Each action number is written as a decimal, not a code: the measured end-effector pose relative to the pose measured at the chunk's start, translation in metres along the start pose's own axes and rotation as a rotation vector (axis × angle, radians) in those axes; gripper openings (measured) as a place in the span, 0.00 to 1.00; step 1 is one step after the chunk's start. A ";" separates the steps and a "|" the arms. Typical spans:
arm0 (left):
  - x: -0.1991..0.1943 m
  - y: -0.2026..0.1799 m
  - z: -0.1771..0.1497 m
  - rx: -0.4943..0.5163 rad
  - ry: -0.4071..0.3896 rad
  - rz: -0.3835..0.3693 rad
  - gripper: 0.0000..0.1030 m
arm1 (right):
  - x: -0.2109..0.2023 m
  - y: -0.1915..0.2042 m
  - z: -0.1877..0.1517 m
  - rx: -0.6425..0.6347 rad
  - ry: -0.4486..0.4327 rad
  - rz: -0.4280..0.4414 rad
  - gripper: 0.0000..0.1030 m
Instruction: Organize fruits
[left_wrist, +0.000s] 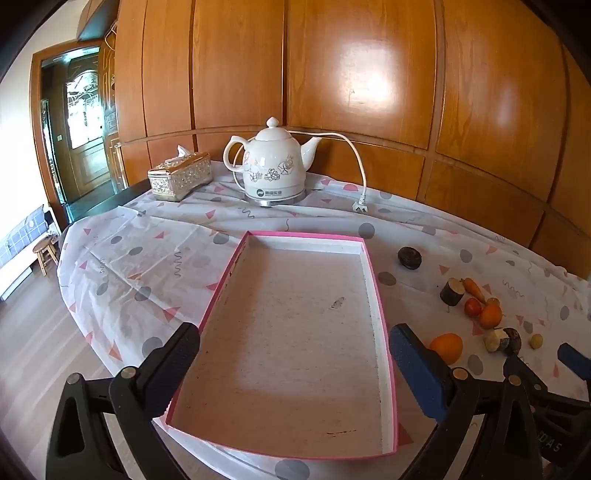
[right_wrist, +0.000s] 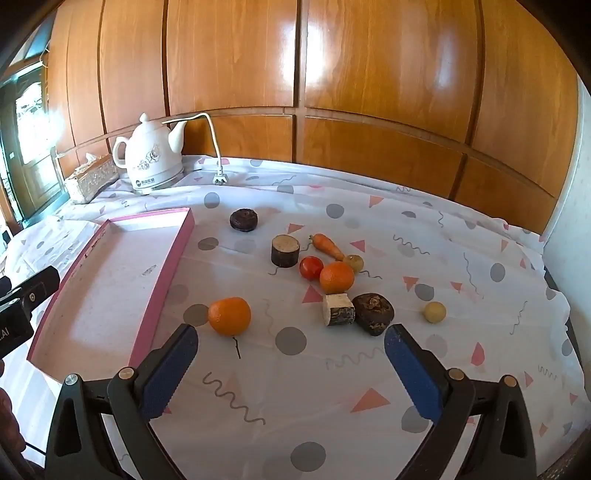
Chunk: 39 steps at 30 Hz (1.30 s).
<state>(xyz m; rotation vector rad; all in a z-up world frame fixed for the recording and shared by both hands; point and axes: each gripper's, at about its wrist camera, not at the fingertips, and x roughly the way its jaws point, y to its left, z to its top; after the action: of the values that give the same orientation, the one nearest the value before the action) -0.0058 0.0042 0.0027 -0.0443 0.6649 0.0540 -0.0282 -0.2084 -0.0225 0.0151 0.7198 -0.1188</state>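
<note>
The task was judged to be at its very start. The pink-rimmed tray (left_wrist: 380, 317) was seen to hold nothing at all, and every piece was seen lying outside it on the patterned tablecloth (right_wrist: 295, 387).

The left gripper (left_wrist: 293, 369) was held with its fingers spread wide and empty; the tray's near half lay between and just beyond them. The right gripper (right_wrist: 290, 363) was likewise held wide apart with nothing between its pads.

Just beyond the right gripper's left finger (right_wrist: 173, 365), a near orange (right_wrist: 229, 316) was found, lying near the tray's long side. Further ahead, between the two fingers' lines, a cluster was made out: a second orange (right_wrist: 336, 277), a small tomato (right_wrist: 311, 267), a carrot (right_wrist: 328, 246), a round wood-like stub (right_wrist: 285, 251), a pale cut block (right_wrist: 338, 309) touching a dark lumpy piece (right_wrist: 373, 312), and a small yellowish ball (right_wrist: 353, 263). A second yellowish ball (right_wrist: 434, 312) was seen apart, beyond the right finger (right_wrist: 413, 373), and a dark round piece (right_wrist: 243, 220) lay farthest off.

What several of the dark pieces were could not be told. All moving of fruit into the tray was judged still to be done; the near orange appeared the readiest first pick.
</note>
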 end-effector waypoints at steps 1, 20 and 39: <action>-0.001 0.000 0.000 0.002 -0.002 0.000 1.00 | 0.000 0.000 0.000 0.001 -0.001 -0.003 1.00; -0.008 -0.004 0.000 0.018 -0.018 -0.002 1.00 | -0.005 0.002 -0.001 -0.002 -0.014 -0.003 1.00; -0.008 -0.003 -0.002 0.017 -0.018 -0.004 1.00 | -0.006 0.003 -0.002 -0.001 -0.018 -0.003 1.00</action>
<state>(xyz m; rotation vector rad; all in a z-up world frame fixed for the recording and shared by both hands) -0.0131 0.0006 0.0063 -0.0285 0.6470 0.0450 -0.0337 -0.2046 -0.0199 0.0116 0.7017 -0.1215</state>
